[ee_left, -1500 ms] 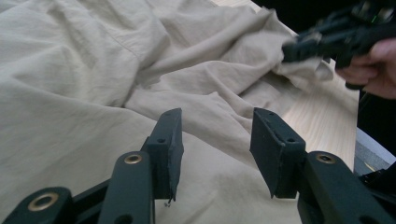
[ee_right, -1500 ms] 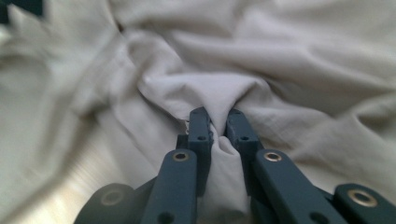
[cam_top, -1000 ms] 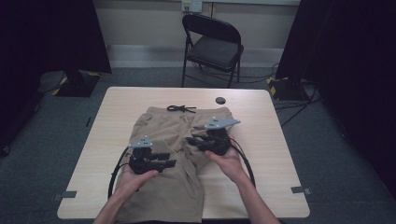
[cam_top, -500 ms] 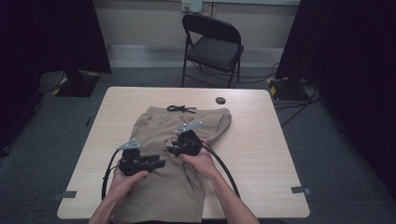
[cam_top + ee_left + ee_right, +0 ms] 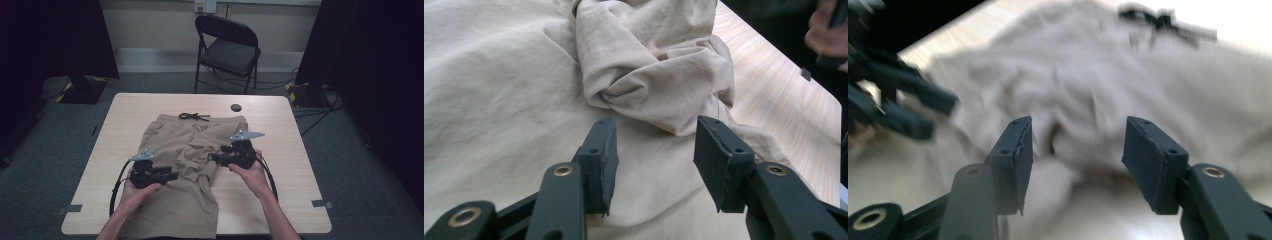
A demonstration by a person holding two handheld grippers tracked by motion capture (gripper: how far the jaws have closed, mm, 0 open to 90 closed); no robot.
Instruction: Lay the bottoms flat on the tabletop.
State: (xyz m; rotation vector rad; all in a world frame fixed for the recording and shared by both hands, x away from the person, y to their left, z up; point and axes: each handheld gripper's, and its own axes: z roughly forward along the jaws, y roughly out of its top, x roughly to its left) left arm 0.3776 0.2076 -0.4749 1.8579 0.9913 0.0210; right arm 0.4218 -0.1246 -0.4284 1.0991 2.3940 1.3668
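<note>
Shorts (image 5: 185, 165) lie spread across the middle of the wooden table (image 5: 280, 130) in the high view, khaki, waistband at the far end with a black drawstring (image 5: 194, 116) on it. One leg is bunched up into a rumpled fold near the centre. Left gripper (image 5: 172, 175) sits low on the near leg, pointing right toward that fold; right gripper (image 5: 214, 158) comes in from the other side, pointing left at the same bunch. A small black disc (image 5: 236, 107) rests on the table beyond the waistband, and a folding chair (image 5: 227, 50) stands behind.

Over to the left gripper view: jaws standing well apart, nothing between them, the crumpled fold (image 5: 659, 85) just ahead on flat cloth, bare table (image 5: 774, 95) off to the right.

Right gripper view now, blurred: jaws spread wide here too, empty, the bunched fabric (image 5: 1073, 125) straight ahead, the drawstring (image 5: 1168, 22) up top, and the left gripper (image 5: 933, 110) dark at the left edge.
</note>
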